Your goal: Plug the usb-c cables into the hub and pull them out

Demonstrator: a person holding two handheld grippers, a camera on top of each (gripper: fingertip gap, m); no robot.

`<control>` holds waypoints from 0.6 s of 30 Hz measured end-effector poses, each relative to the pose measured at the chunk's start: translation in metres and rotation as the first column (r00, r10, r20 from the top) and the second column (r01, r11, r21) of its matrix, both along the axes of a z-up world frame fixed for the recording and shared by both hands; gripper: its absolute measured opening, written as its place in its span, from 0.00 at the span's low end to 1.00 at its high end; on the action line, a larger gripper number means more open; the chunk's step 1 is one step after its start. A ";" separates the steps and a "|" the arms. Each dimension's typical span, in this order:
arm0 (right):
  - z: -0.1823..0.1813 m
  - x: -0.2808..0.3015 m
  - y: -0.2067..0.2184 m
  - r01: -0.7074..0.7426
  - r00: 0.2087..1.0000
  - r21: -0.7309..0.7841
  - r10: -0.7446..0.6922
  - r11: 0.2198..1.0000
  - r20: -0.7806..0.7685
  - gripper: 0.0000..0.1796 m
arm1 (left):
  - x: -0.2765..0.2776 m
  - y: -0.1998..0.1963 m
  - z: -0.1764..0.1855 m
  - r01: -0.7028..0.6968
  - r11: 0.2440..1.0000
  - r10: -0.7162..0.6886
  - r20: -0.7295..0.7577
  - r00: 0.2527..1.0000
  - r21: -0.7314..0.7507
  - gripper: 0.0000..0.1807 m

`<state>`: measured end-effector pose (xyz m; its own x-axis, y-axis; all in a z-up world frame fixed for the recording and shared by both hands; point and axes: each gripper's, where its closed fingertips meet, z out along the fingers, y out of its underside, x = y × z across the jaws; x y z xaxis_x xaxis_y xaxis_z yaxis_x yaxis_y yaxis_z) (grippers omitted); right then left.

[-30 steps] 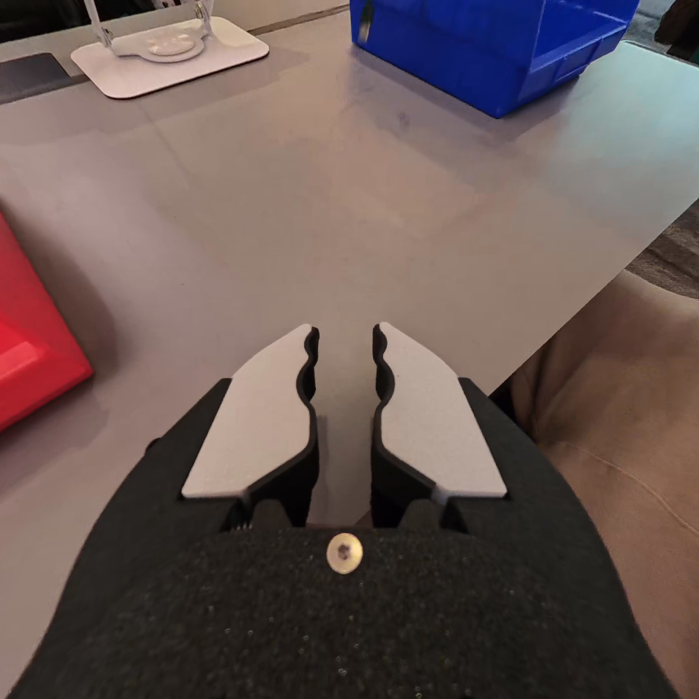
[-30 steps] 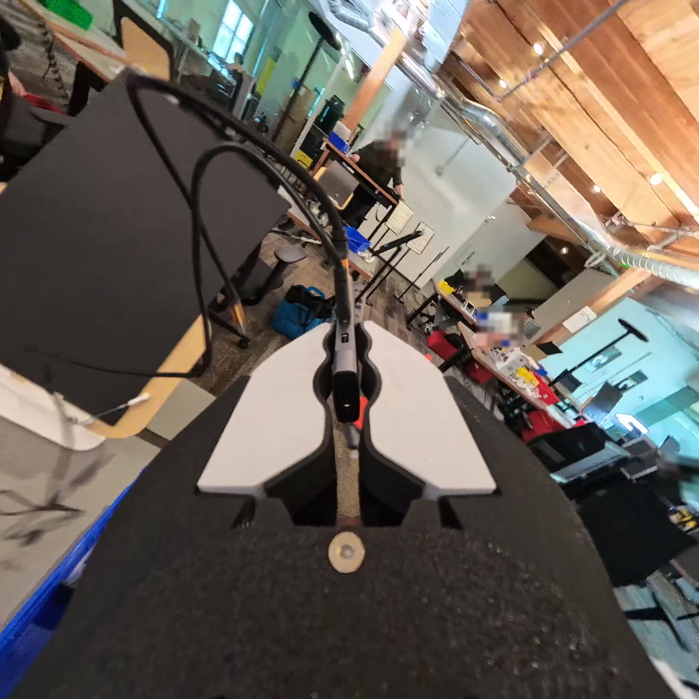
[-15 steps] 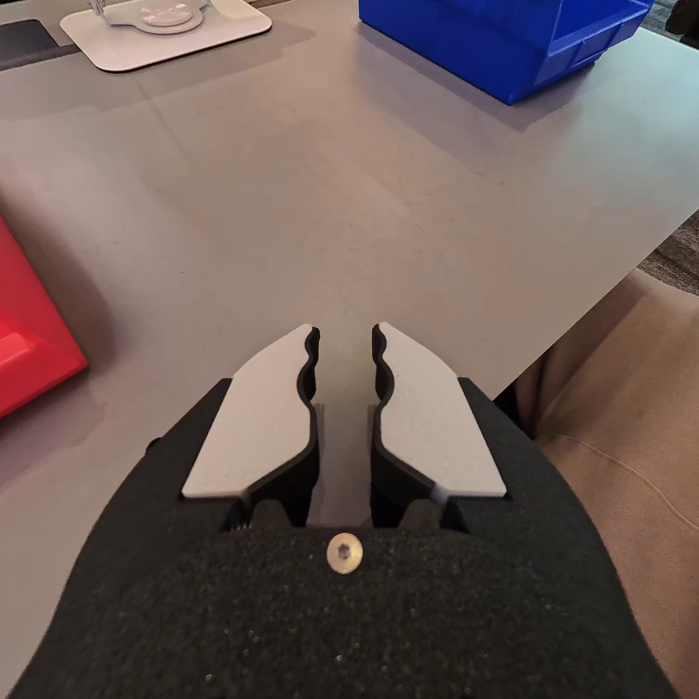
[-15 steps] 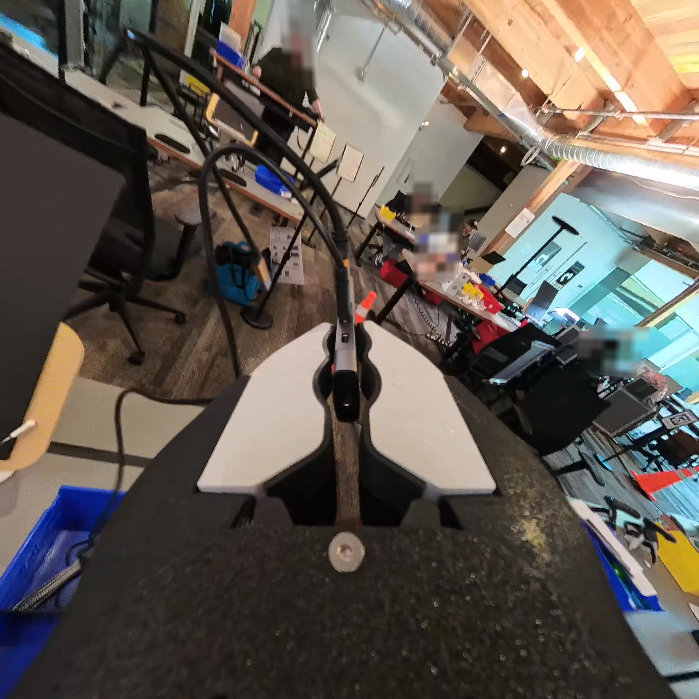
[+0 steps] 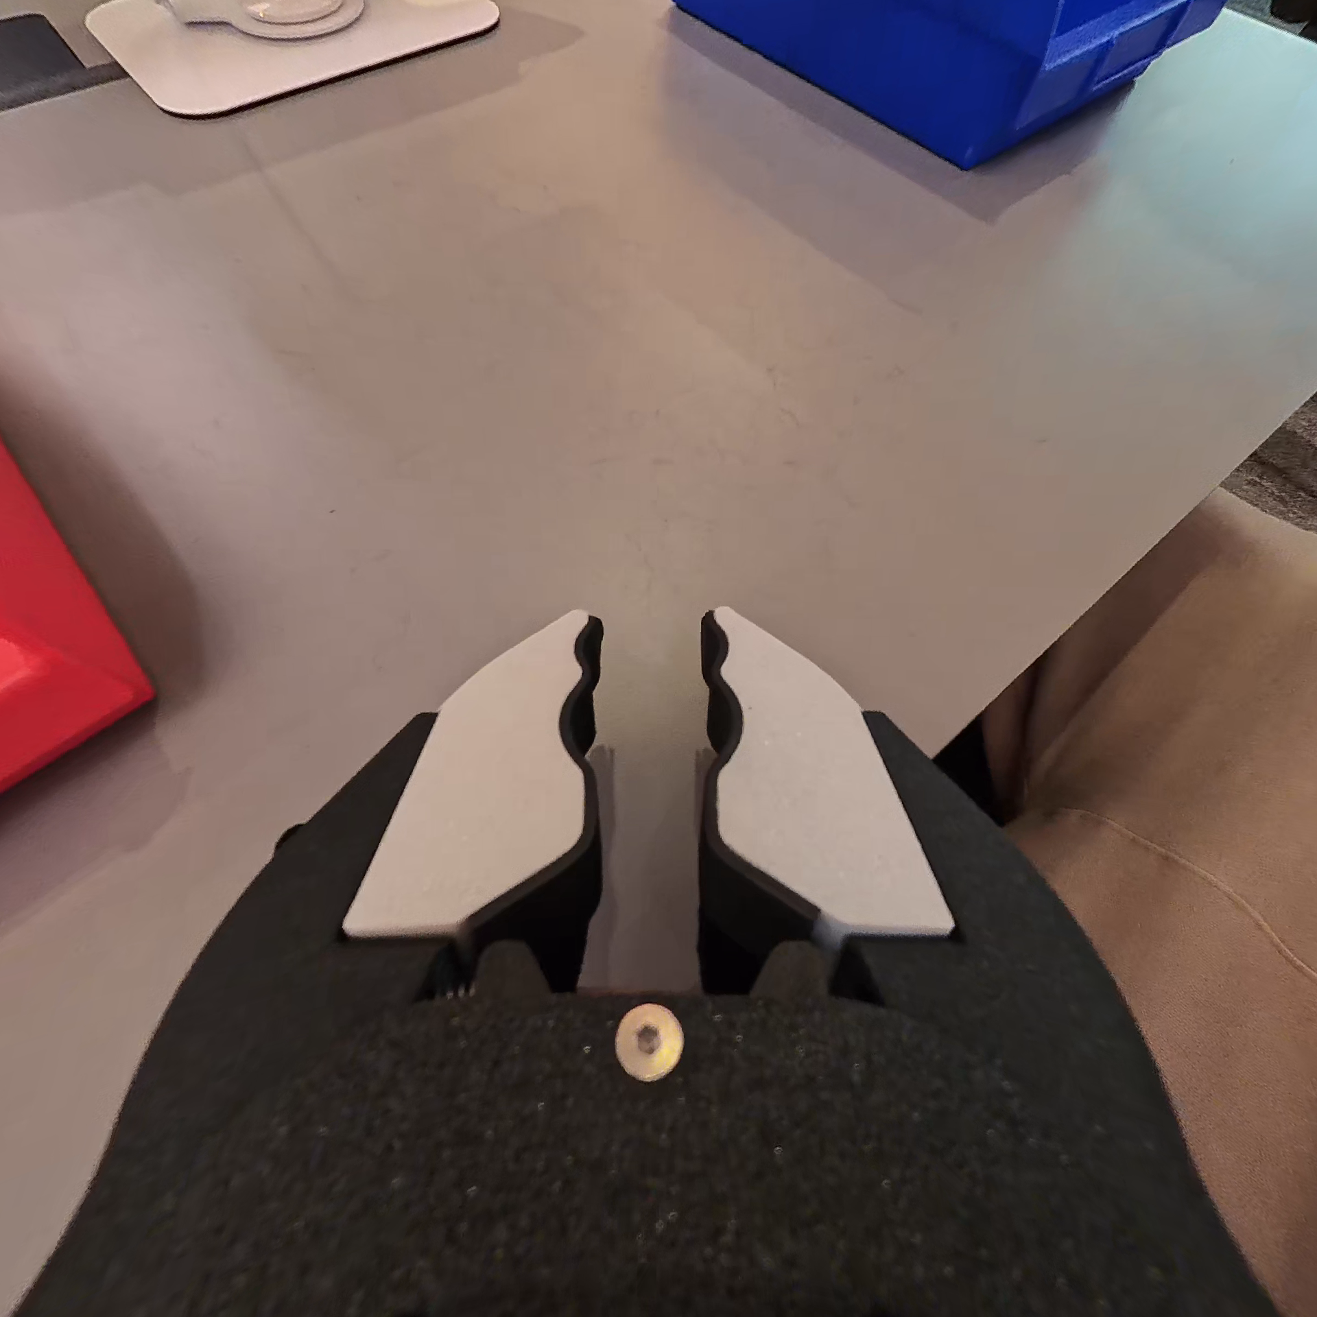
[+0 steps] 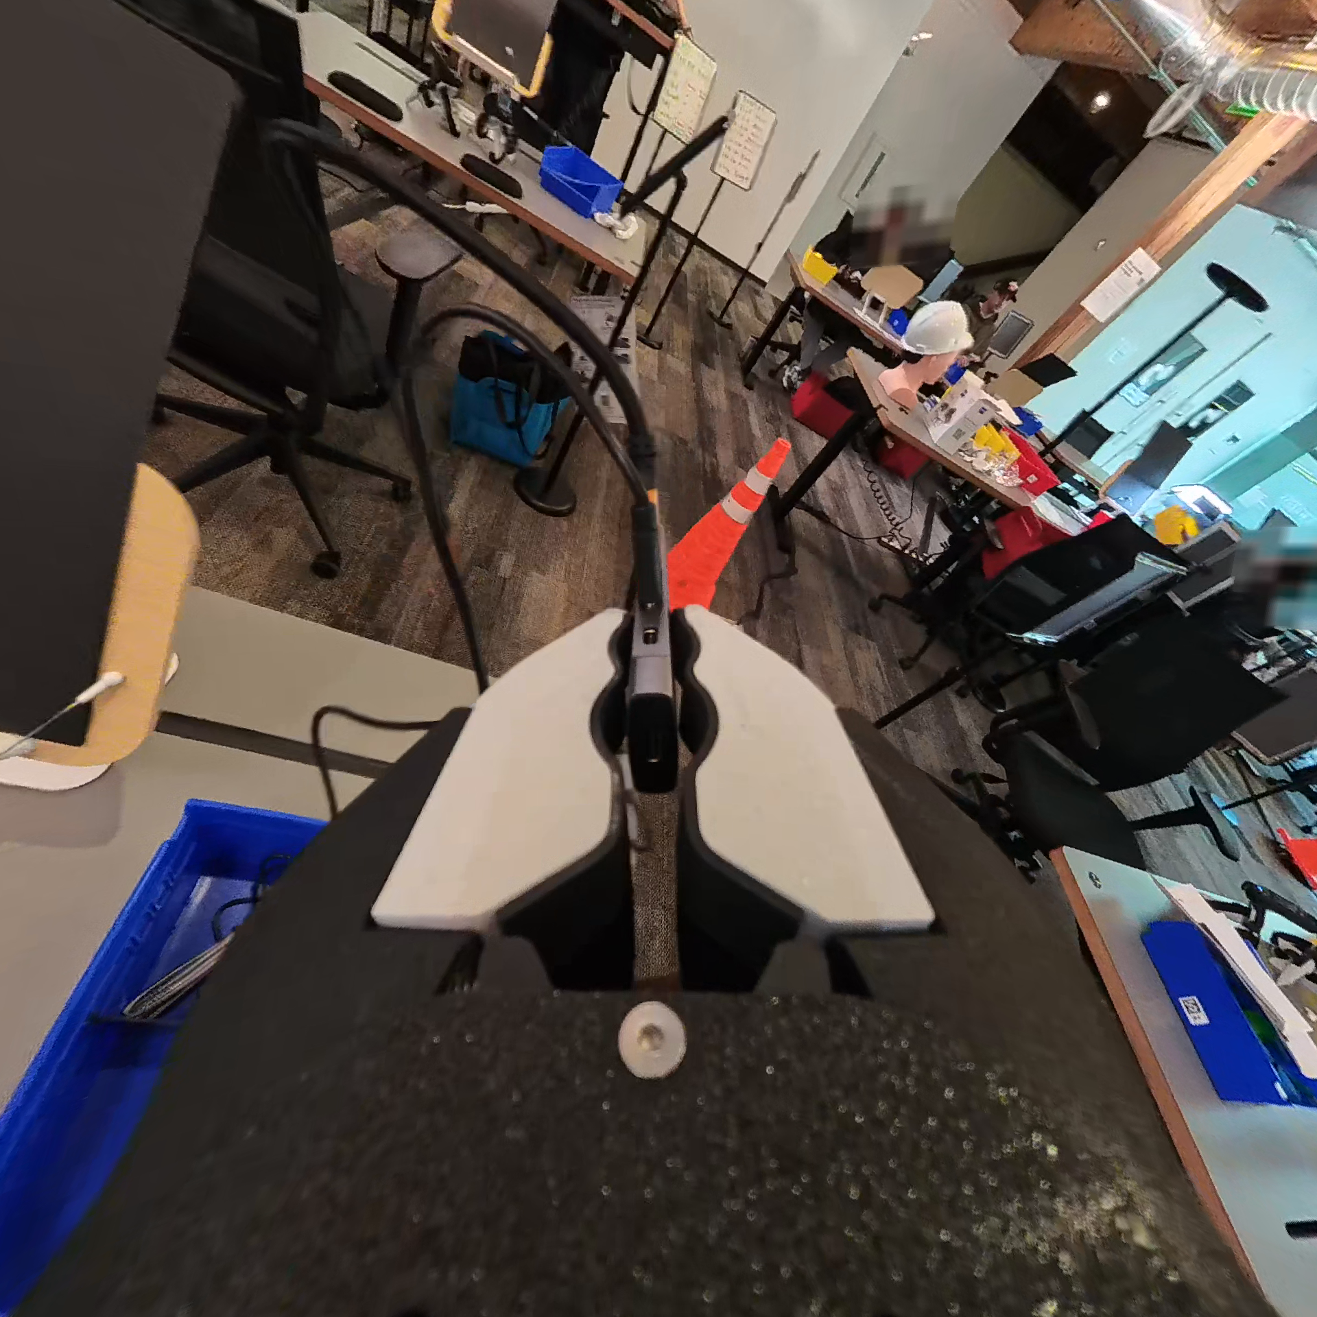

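Hub sits pinched in my right gripper, raised off the table — its black cable arcs away. My left gripper hangs parted, empty, over bare tabletop.

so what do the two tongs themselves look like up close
Both look alike: the left tongs and right tongs have a speckled black, grainy body, two pale grey flat-topped fingers with wavy black inner edges, and one silver hex screw centred behind them.

One hub, two blue bins — one red bin
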<state>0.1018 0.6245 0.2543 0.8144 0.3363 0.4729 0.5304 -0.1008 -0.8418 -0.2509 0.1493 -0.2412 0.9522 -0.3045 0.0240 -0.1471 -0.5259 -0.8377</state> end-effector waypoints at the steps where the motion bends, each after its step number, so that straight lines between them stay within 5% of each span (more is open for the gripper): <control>1: -0.004 -0.005 -0.002 -0.019 1.000 -0.008 0.020 1.000 0.011 0.05 | 0.000 0.000 -0.001 0.000 1.000 0.000 0.000 1.000 -0.003 0.15; 5: -0.059 -0.043 -0.019 -0.228 0.968 -0.096 0.237 0.969 0.087 0.05 | 0.002 -0.001 -0.002 0.014 1.000 -0.014 -0.002 1.000 -0.010 0.15; 11: -0.224 -0.060 -0.045 -0.439 0.863 -0.445 0.504 0.781 0.032 0.05 | 0.008 -0.004 -0.001 0.031 0.999 -0.031 -0.008 0.999 -0.007 0.15; 18: -0.364 -0.069 -0.042 -0.466 0.859 -0.574 0.499 0.673 -0.114 0.05 | 0.012 -0.001 -0.006 0.049 0.998 -0.049 -0.016 0.999 -0.029 0.14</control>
<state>0.0327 0.5830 -0.1094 0.4439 0.8907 0.0979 0.6793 -0.2633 -0.6849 -0.2386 0.1486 -0.2471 0.9365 -0.3503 0.0172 -0.1874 -0.5413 -0.8197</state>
